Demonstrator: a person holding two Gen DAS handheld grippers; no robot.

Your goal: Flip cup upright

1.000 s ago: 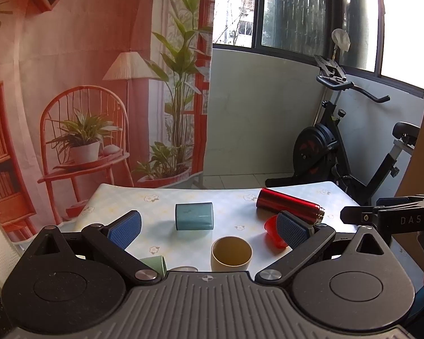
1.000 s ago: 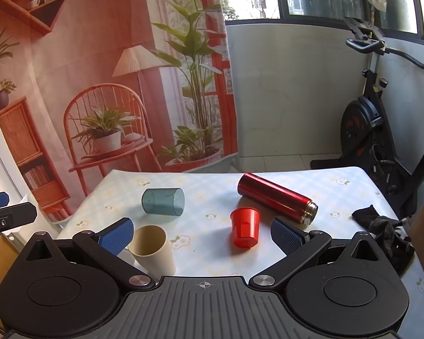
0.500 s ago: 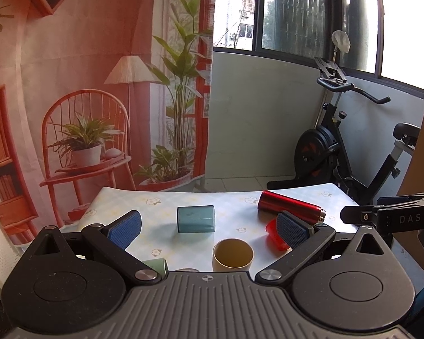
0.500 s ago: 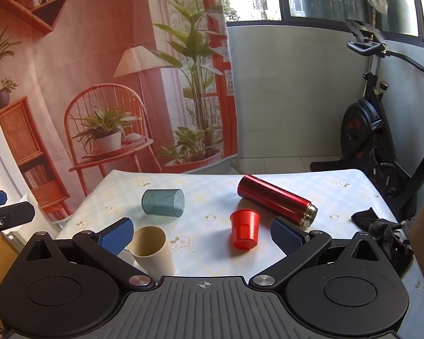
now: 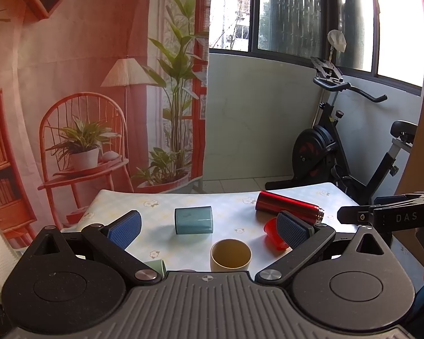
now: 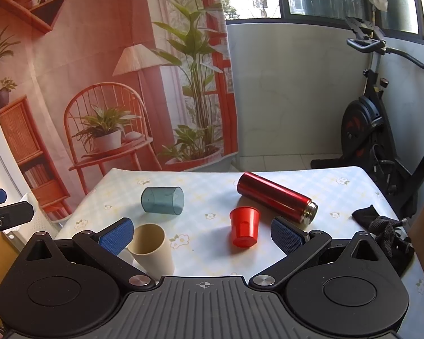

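a table [image 6: 268,175] covered with a flowered cloth is set before a printed backdrop [image 6: 99,84]. the blue cup [image 6: 161,200] is laid on its side at the far left, long axis running across the table, mouth turned right. a beige cup [image 6: 151,247] is stood upright nearer. a red cup [image 6: 244,226] is seen inverted beside a lying red flask [image 6: 277,196]. the left gripper [image 5: 209,227] and right gripper [image 6: 202,233] are both held spread, nothing between the pads. a green object [image 5: 155,265] is largely hidden behind the left gripper.

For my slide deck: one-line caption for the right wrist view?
Open right gripper faces an upside-down red plastic cup, beside a beige cup, teal tumbler and red flask.
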